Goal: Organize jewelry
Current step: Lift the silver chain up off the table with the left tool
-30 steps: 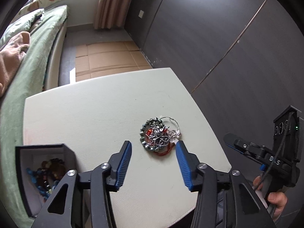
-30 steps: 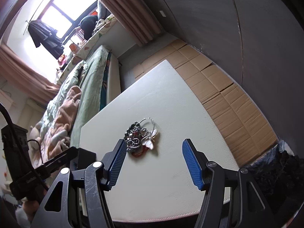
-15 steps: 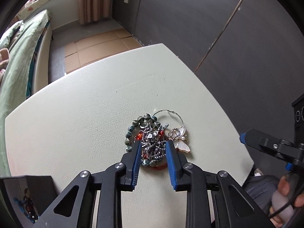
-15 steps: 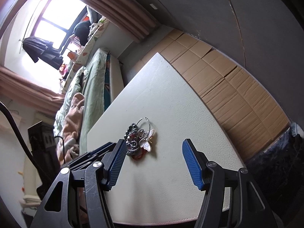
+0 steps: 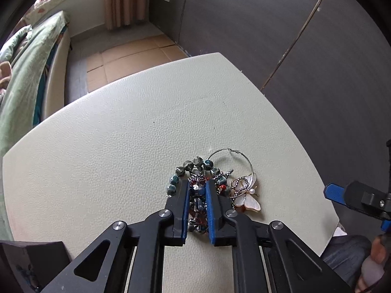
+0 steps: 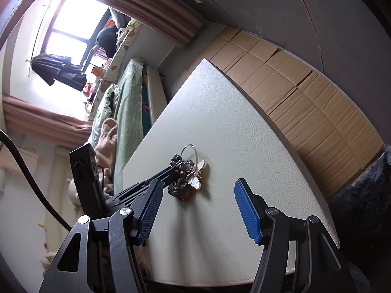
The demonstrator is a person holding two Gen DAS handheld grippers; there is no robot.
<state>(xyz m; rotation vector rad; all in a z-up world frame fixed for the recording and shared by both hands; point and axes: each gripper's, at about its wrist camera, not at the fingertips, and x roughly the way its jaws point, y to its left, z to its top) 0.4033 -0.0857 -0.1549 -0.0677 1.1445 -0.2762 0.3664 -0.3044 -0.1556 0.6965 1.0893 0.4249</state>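
A tangle of jewelry lies on the cream table point(image 5: 146, 134): a green bead bracelet point(image 5: 193, 166), a thin hoop earring point(image 5: 234, 156), a white butterfly brooch point(image 5: 246, 195) and a silver and red bead piece point(image 5: 198, 193). My left gripper point(image 5: 197, 184) points down into the pile. Its jaws are closing, and the silver and red piece fills the narrow gap between the blue pads. The right wrist view shows the same pile point(image 6: 185, 175) with the left fingers point(image 6: 168, 173) on it. My right gripper point(image 6: 198, 185) hangs open short of the pile, with nothing held.
A dark jewelry box point(image 5: 29, 256) with blue beads inside stands at the table's near left corner. One right finger point(image 5: 333, 191) shows past the table's right edge. A bed with a green cover point(image 5: 24, 73), floor cardboard point(image 5: 132, 58) and a dark wall point(image 5: 293, 48) surround the table.
My left gripper has come down and forward onto the jewelry pile, and its jaws have narrowed from wide apart to close around the silver and red piece. The right gripper sank slightly and rolled, staying open.
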